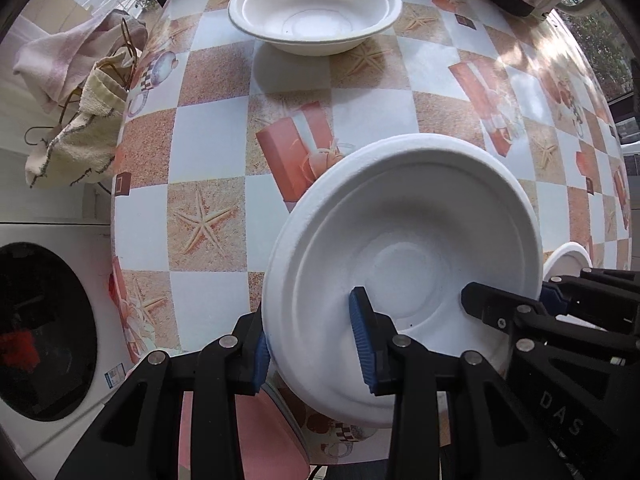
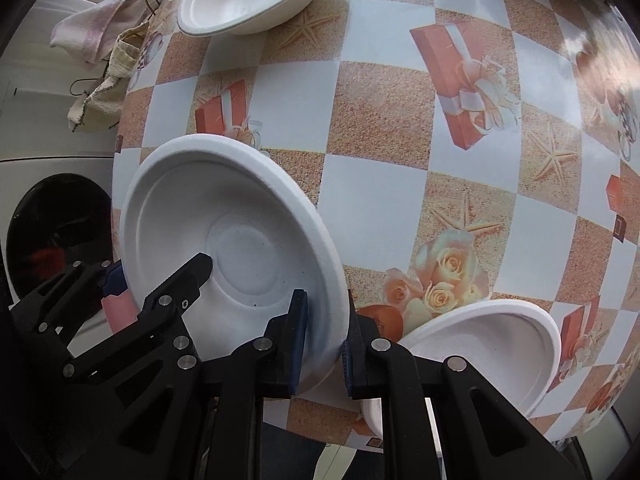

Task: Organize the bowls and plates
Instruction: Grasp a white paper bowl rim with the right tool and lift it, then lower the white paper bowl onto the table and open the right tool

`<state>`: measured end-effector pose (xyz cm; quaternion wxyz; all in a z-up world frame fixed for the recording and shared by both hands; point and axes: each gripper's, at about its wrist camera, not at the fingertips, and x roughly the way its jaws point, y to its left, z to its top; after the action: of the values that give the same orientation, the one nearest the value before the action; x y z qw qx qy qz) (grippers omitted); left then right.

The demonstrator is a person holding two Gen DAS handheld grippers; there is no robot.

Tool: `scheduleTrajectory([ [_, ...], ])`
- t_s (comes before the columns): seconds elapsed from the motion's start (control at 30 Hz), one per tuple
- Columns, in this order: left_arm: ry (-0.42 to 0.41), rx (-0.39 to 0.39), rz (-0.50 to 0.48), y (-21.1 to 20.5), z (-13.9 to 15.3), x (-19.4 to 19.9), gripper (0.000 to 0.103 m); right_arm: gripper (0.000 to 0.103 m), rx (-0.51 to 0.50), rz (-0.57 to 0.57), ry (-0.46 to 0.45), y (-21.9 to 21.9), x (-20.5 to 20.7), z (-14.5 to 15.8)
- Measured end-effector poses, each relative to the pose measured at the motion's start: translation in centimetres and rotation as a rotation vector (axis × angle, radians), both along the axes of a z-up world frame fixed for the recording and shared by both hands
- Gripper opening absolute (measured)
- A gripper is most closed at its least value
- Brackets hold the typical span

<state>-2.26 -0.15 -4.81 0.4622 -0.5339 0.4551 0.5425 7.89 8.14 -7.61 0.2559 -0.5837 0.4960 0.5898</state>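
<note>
Both jaws pinch one round, ridged white bowl [image 1: 404,272].

Daylight floods my worktop [image 1: 208,148] from the far right, dappling it with glare; the far bowl [image 1: 314,6] casts a soft shadow, and fisheye bends every edge.

left hand-held gripper [image 1: 316,344]: matte black linkage arms, silver round rivets, ribbed blue finger pads [image 1: 362,340] | right hand-held gripper [image 2: 324,344]: same black frame, silver rivets, blue pads, white "DAS" lettering on its body
</note>
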Motion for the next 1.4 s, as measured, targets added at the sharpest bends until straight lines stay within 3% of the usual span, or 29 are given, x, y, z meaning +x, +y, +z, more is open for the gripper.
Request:
scheduleTrajectory([
  [0.37, -0.018, 0.067, -0.125, -1.5, 5.1, 5.1, 0.039, 0.017, 0.036, -0.136, 0.026, -0.7, 5.0, 3.6],
  [0.77, -0.025, 0.115, -0.361, -0.5, 5.8, 9.6, 0.039, 0.017, 0.052, -0.320, 0.006, -2.4, 11.5, 5.0],
  [1.4, -0.048, 0.082, -0.470, -0.4, 4.9, 14.6, 0.039, 0.017, 0.033, -0.411, -0.041, -3.2, 16.0, 4.4],
])
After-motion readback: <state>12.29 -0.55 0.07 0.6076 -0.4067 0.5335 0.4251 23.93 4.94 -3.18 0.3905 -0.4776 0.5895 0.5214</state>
